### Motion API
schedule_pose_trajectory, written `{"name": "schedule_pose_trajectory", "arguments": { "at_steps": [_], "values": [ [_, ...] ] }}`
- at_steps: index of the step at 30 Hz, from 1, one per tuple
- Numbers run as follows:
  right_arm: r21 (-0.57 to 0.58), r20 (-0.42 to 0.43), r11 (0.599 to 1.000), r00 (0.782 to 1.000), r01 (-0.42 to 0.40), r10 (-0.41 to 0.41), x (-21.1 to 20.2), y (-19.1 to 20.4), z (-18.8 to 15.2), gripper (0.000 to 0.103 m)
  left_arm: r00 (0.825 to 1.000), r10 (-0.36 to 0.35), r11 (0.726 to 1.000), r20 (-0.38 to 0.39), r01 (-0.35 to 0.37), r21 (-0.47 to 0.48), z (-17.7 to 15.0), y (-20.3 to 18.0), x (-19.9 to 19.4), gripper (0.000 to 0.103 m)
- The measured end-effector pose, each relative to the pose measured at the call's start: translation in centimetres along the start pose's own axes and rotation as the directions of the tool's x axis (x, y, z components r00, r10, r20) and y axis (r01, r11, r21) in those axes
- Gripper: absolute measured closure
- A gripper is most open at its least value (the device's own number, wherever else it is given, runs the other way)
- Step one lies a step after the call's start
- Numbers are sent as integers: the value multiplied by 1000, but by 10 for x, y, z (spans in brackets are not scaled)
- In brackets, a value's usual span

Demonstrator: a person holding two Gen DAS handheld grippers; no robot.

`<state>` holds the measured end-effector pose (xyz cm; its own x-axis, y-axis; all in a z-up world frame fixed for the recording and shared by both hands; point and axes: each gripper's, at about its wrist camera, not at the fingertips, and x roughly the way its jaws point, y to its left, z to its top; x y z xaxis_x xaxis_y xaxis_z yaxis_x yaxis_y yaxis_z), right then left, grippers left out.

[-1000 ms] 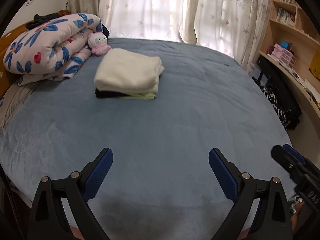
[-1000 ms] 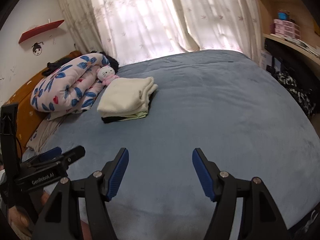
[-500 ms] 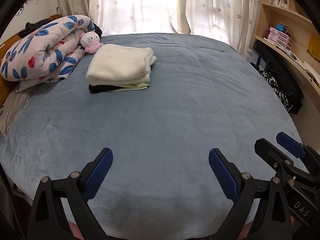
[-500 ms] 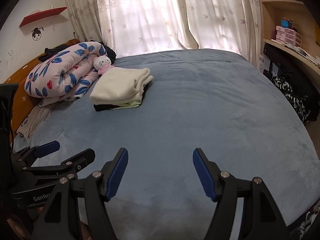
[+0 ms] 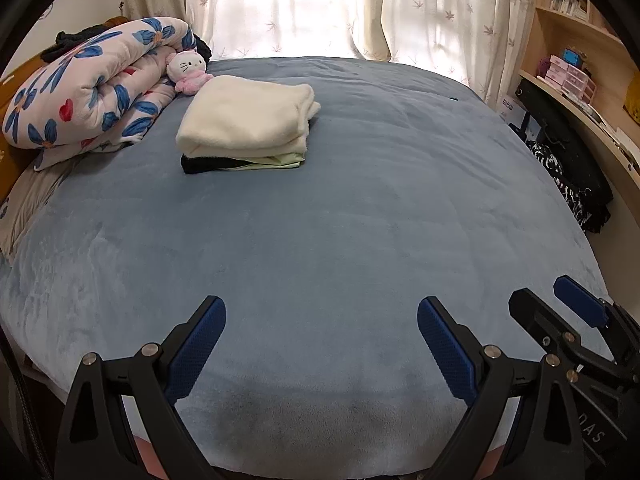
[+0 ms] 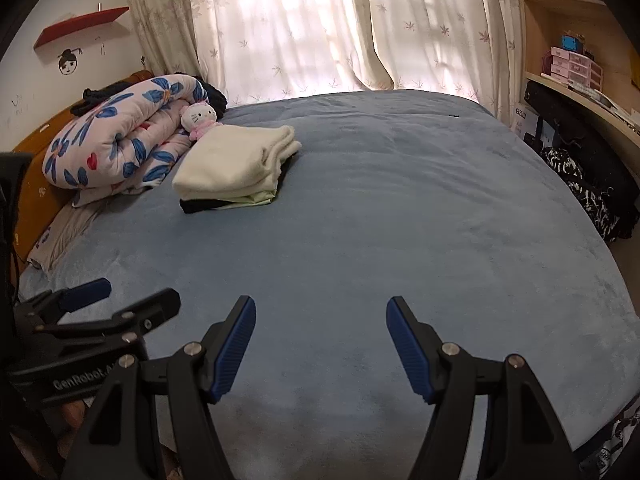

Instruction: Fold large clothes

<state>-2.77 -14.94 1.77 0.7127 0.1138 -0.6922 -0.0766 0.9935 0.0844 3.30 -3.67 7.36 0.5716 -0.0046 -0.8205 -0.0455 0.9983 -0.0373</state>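
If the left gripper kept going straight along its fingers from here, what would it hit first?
Most likely the bare blue bedspread: the open left gripper angles down at it with nothing between. The folded clothes stack lies further off, left of that line.

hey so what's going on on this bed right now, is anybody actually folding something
Not at this moment. A person holds two grippers over the near edge of the blue bed; the left gripper and right gripper are both open and empty. A folded stack of clothes, cream on top, sits on the far side beside a rolled floral quilt and a plush toy. No unfolded garment is laid out on the bed.
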Motion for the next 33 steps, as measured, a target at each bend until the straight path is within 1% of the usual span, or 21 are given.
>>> {"name": "schedule_pose_trajectory", "arguments": {
  "at_steps": [33],
  "values": [
    [11,-13,1000,1000,1,-1,2,-7,-2,35,1000,6,1000,-12,-6,0,-5,-2,2,7]
  ]
}}
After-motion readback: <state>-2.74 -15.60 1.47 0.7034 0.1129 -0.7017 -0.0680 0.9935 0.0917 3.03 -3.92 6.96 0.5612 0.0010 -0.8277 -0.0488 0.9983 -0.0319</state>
